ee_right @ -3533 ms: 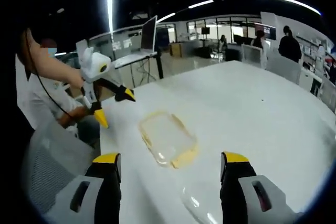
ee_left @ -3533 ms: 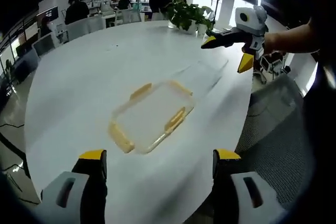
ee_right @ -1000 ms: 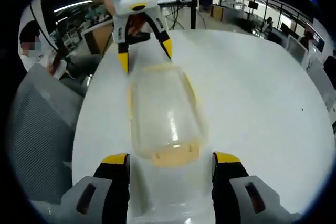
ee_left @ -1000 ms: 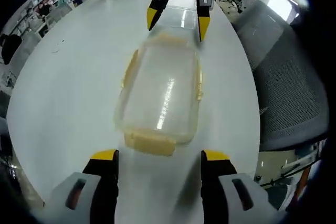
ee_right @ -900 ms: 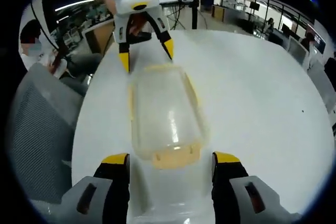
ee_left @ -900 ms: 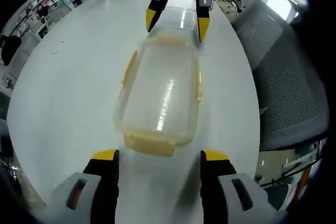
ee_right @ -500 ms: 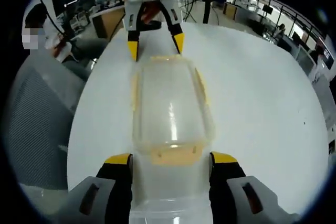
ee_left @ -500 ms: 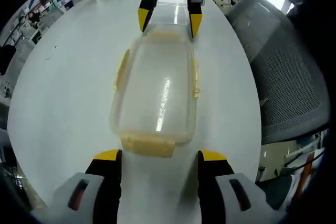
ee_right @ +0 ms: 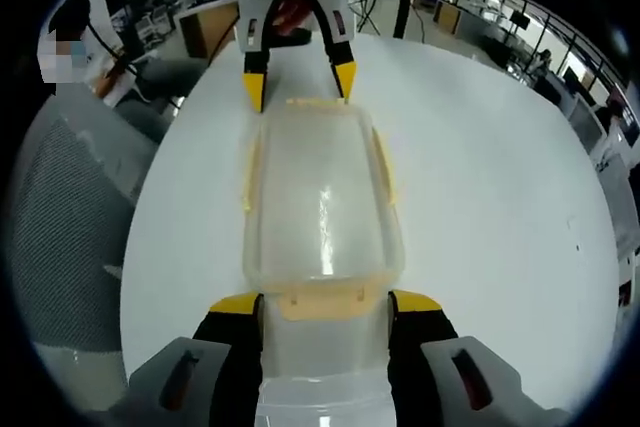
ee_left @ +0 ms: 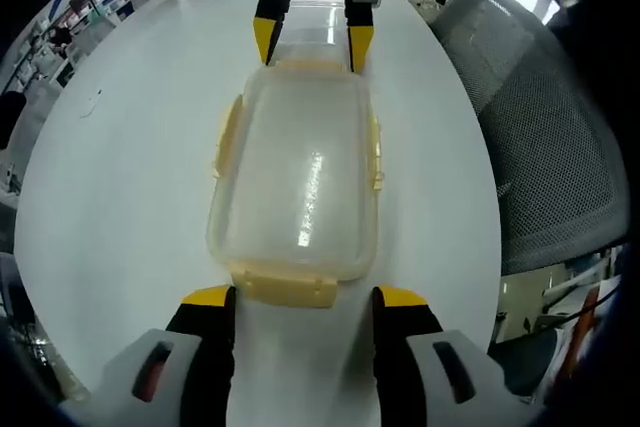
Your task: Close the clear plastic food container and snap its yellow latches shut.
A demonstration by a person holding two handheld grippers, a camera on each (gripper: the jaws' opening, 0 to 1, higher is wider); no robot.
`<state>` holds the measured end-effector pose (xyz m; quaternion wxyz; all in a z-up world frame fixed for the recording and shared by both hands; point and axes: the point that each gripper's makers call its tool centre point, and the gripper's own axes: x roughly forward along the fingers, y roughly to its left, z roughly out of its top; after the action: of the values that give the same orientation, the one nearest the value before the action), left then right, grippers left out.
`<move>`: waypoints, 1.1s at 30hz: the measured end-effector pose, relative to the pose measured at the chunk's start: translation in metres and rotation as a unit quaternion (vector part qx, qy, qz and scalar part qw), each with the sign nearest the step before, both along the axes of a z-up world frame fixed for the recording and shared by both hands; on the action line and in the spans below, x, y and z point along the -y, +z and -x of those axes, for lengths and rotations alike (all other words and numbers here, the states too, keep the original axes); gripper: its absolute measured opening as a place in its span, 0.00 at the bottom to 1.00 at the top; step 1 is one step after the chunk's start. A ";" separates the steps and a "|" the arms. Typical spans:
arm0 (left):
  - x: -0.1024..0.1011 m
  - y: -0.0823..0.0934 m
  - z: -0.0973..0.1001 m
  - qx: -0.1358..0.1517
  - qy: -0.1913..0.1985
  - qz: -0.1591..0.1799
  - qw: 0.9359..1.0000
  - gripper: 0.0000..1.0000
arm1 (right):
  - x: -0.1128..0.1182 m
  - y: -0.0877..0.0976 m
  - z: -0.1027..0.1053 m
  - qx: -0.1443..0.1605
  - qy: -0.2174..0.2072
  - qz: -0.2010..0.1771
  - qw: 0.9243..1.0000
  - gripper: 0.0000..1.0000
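Lying flat on a round white bench [ee_left: 120,147] is a clear plastic food container [ee_left: 298,182], long and rectangular with rounded corners, its clear lid resting on top. In the left gripper view it is sitting at the centre, stretching from 6 o'clock toward 12 o'clock. Yellow latches are showing on all four sides: one short-end latch [ee_left: 285,289] is lying at 6 o'clock just beyond the left hand-held gripper [ee_left: 293,299], and side latches [ee_left: 226,137] are sticking outward along both long edges.

The left hand-held gripper is standing wide, its two yellow-tipped jaws flanking the near end latch and holding nothing. Facing it from 12 o'clock, the right hand-held gripper [ee_left: 307,44] is also spread wide, its yellow tips straddling the far end of the container.

In the right gripper view, the same container [ee_right: 320,197] is running away from the right hand-held gripper [ee_right: 324,304], whose wide jaws are bracketing the nearest yellow latch [ee_right: 322,299], gripping nothing. The left hand-held gripper [ee_right: 298,82] is pointing down at 12 o'clock over the far end. A grey mesh chair [ee_left: 545,137] is standing at 3 o'clock beside the bench in the left gripper view.
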<state>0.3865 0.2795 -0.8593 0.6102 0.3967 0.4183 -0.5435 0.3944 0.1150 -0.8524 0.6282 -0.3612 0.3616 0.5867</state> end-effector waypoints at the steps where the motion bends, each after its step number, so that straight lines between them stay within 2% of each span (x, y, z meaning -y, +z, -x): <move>1: 0.000 0.000 0.000 0.000 0.000 0.000 1.000 0.54 | 0.000 0.000 0.001 0.000 0.001 0.002 1.000 0.48; 9: 0.003 0.000 -0.001 -0.002 -0.001 -0.005 1.000 0.52 | 0.001 -0.005 0.001 0.012 0.024 0.038 0.999 0.40; 13: 0.004 0.000 0.000 -0.010 -0.004 -0.009 1.000 0.43 | 0.000 -0.009 0.004 0.005 0.032 0.057 0.998 0.40; 19: 0.004 0.001 -0.002 -0.010 -0.008 -0.020 1.000 0.40 | 0.000 -0.009 0.004 -0.008 0.023 0.061 0.998 0.40; 33: 0.004 0.001 -0.002 -0.011 -0.014 -0.012 1.000 0.38 | 0.000 -0.010 0.004 -0.013 0.026 0.070 0.997 0.38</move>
<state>0.3890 0.2759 -0.8581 0.5929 0.4039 0.4259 -0.5513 0.3904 0.1146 -0.8622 0.5807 -0.4063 0.4005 0.5808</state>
